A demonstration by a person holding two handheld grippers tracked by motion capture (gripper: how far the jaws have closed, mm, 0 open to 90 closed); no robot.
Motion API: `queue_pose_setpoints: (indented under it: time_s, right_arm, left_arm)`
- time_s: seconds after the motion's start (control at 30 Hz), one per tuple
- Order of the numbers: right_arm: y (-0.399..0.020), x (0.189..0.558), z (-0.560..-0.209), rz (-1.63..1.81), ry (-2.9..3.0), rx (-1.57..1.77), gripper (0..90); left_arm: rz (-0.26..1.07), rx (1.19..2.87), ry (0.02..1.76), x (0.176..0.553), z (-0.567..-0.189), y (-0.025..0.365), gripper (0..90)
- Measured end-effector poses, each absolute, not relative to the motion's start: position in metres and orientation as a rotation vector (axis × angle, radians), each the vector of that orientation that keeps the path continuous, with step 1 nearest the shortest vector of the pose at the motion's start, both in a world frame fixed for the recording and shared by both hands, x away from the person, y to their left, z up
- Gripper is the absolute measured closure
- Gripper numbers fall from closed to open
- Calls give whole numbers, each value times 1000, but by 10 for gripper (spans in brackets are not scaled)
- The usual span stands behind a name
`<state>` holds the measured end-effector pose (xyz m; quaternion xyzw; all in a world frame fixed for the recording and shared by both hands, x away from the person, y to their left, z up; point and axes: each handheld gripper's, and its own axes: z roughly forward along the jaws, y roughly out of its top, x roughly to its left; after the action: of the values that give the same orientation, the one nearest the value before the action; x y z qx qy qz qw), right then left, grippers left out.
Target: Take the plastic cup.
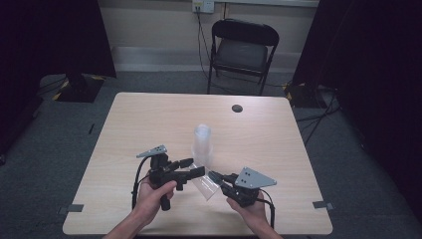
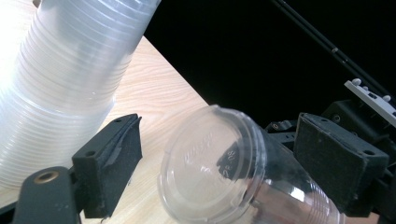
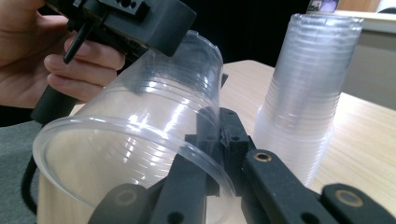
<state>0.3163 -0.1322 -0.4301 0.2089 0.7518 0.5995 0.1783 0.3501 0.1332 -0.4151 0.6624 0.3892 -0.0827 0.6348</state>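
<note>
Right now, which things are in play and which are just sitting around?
In play:
single clear cup, pinched at its rim by the right tongs
left tongs, open around its base
stack of clear cups

Sitting around:
folding chair
dark round spot on the table

A light wooden table [image 1: 149, 124] bears 1 cup stack [image 1: 202, 144].

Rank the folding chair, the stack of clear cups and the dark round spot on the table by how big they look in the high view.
1. Folding chair, clearly largest, though it stands farthest from the camera.
2. Stack of clear cups, upright near the table's middle.
3. Dark round spot, smallest, near the table's far edge.
</note>
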Motion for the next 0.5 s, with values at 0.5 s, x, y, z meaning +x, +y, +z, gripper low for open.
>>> queue_pose_setpoints:
  time_s: [0.5]
  right_arm:
    - [-141,325,-431,1627,2277,722,900]
  left_arm:
    - [-41,1567,848,348,-412,141,154]
